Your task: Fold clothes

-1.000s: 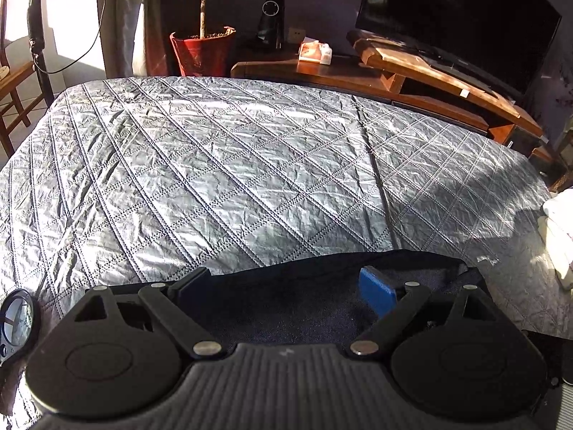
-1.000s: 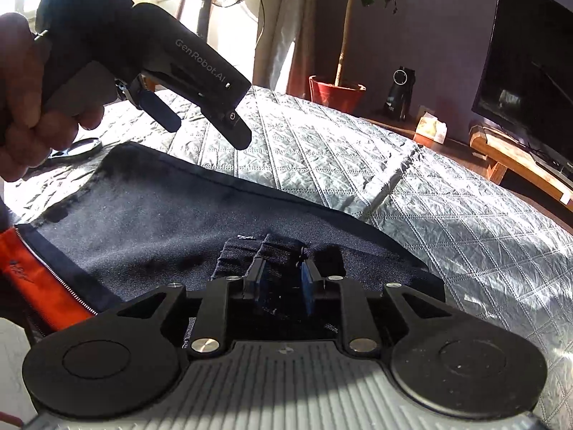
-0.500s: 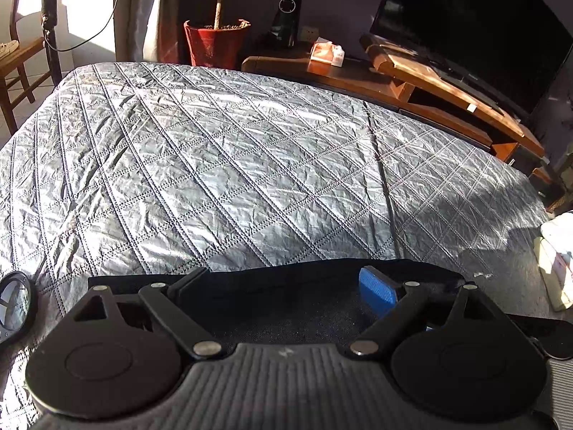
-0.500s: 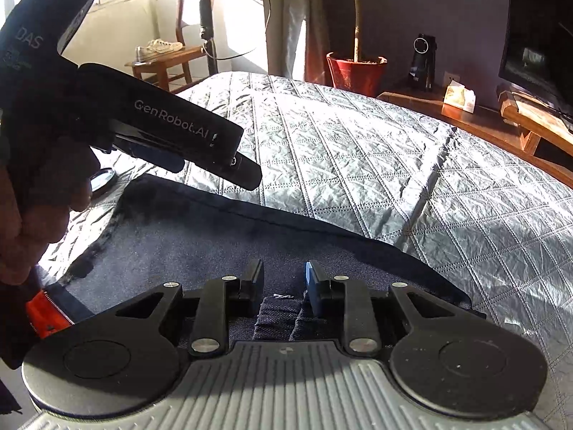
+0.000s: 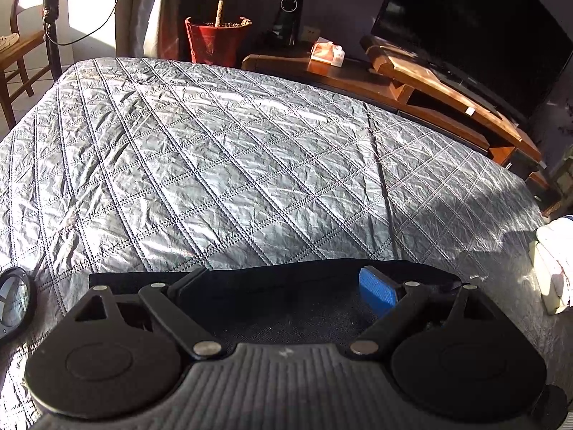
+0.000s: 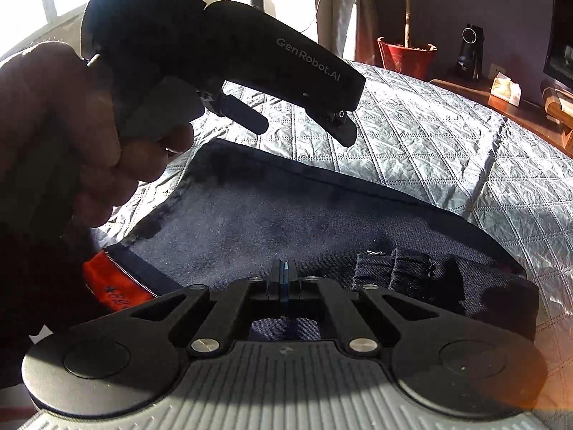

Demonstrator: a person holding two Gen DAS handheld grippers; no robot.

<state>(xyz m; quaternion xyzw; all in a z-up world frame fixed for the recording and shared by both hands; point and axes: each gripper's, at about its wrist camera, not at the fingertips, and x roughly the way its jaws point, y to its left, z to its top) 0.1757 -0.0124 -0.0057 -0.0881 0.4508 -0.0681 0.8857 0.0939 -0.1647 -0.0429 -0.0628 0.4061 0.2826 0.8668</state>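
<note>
A dark navy garment with an orange zipped lining lies flat on the grey quilted bed. Its ribbed cuff rests on top at the right. My right gripper is shut and empty just above the fabric, left of the cuff. My left gripper is wide open and empty above the garment's far edge. It also shows in the right wrist view, held in a hand above the garment's far left corner.
A round black object lies on the bed at left. White folded cloth sits at the right edge. A red plant pot, a wooden TV stand and a chair stand beyond the bed.
My right gripper let go of the ribbed cuff, shifted left of it and closed empty. My left gripper stayed open and drifted a little toward the right gripper.
</note>
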